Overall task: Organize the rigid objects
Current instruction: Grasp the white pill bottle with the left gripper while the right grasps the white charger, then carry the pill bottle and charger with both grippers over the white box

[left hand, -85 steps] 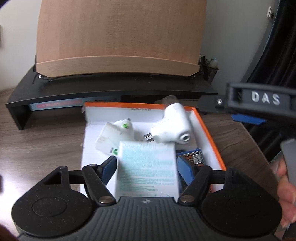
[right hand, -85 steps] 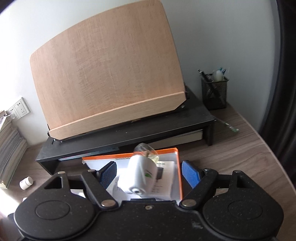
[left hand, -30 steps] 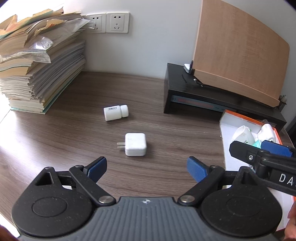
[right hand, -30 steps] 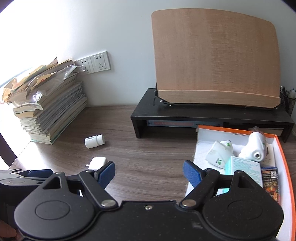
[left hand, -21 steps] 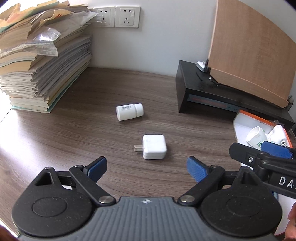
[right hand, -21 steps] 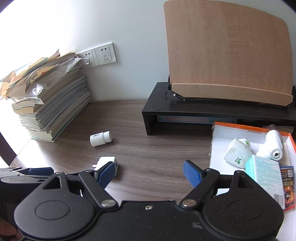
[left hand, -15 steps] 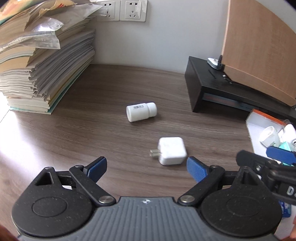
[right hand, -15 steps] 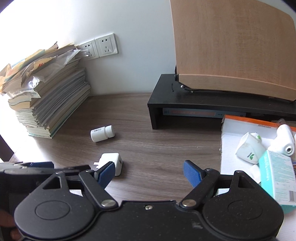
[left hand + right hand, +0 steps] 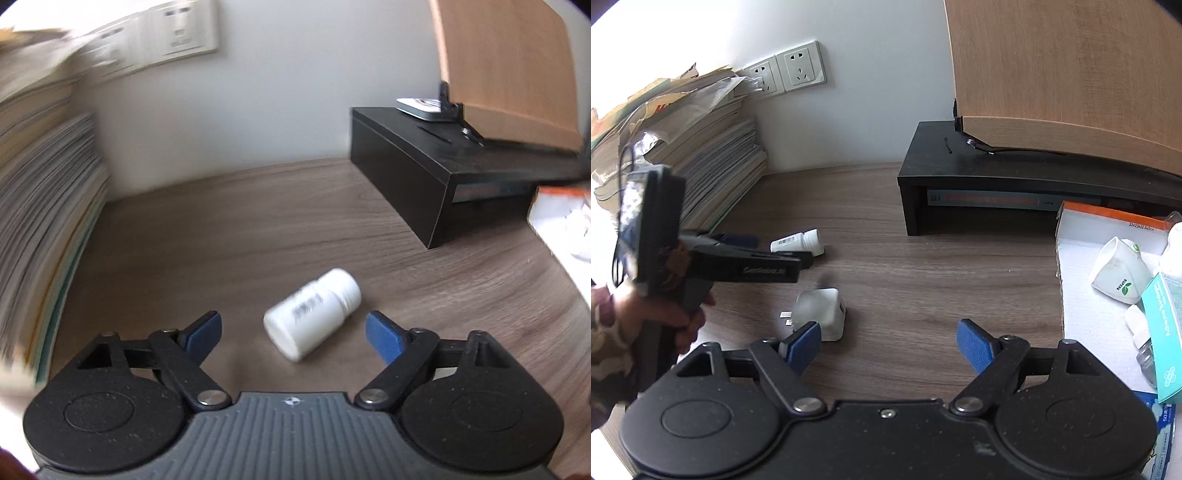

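A white pill bottle (image 9: 314, 312) lies on its side on the wooden desk, between the open jaws of my left gripper (image 9: 293, 330), not gripped. It also shows in the right wrist view (image 9: 798, 242), with the left gripper (image 9: 775, 253) around it. A white plug adapter (image 9: 822, 312) lies on the desk just ahead of the left finger of my right gripper (image 9: 886, 341), which is open and empty. An orange-edged white box (image 9: 1075, 280) at the right holds a white cup (image 9: 1121, 275), a teal carton (image 9: 1165, 332) and other small items.
A black monitor riser (image 9: 979, 177) with a wooden board (image 9: 1063, 66) on it stands at the back. A tall stack of papers (image 9: 698, 147) sits at the left by the wall sockets (image 9: 790, 72). The box edge shows at right in the left wrist view (image 9: 554, 221).
My left gripper has moved forward and left past the plug adapter, so the pill bottle now lies between its jaws. My right gripper has moved left, nearer the adapter. Both stay open.
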`<state>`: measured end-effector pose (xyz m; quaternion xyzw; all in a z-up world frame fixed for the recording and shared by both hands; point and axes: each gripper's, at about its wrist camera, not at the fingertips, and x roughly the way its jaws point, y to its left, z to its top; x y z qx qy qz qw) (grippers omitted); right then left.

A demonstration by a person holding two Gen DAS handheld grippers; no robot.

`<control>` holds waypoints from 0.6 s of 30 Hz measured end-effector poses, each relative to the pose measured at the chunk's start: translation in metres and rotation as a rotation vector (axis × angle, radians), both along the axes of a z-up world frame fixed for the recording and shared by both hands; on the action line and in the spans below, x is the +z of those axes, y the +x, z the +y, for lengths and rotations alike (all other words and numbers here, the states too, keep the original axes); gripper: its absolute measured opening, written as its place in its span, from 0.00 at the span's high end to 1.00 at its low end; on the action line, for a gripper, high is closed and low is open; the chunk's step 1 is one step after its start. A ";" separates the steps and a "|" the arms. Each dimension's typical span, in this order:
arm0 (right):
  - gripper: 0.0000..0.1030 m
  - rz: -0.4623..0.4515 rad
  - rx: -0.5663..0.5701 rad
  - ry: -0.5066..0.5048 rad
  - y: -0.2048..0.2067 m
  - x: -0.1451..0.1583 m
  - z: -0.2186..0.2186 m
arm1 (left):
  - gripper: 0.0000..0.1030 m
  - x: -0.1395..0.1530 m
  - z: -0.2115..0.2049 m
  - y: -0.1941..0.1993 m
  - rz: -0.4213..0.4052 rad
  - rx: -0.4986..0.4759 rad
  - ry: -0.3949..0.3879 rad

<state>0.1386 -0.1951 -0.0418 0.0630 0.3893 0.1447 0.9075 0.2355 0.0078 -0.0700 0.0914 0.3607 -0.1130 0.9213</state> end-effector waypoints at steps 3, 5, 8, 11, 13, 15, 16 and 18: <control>0.07 0.010 -0.005 0.011 0.003 -0.004 0.003 | 0.27 -0.004 -0.001 0.011 0.001 -0.066 -0.015; 0.07 0.018 -0.006 0.015 0.005 -0.007 0.006 | 0.39 -0.009 -0.003 0.016 0.019 -0.100 -0.028; 0.07 0.025 0.008 0.018 0.010 -0.012 0.015 | 0.67 -0.008 -0.001 0.016 0.007 -0.093 -0.049; 0.07 0.032 0.032 0.019 0.017 -0.016 0.026 | 0.68 -0.007 0.003 0.009 0.011 -0.064 -0.088; 0.07 0.038 0.046 0.021 0.023 -0.019 0.034 | 0.68 -0.005 0.005 0.003 0.018 -0.037 -0.096; 0.07 0.044 0.071 0.020 0.031 -0.023 0.044 | 0.68 -0.001 0.010 -0.005 0.028 0.000 -0.115; 0.07 0.046 0.080 0.017 0.034 -0.024 0.049 | 0.68 0.000 0.012 -0.008 0.034 0.019 -0.124; 0.10 0.054 0.101 -0.003 0.041 -0.028 0.060 | 0.68 0.004 0.019 -0.014 0.046 0.067 -0.134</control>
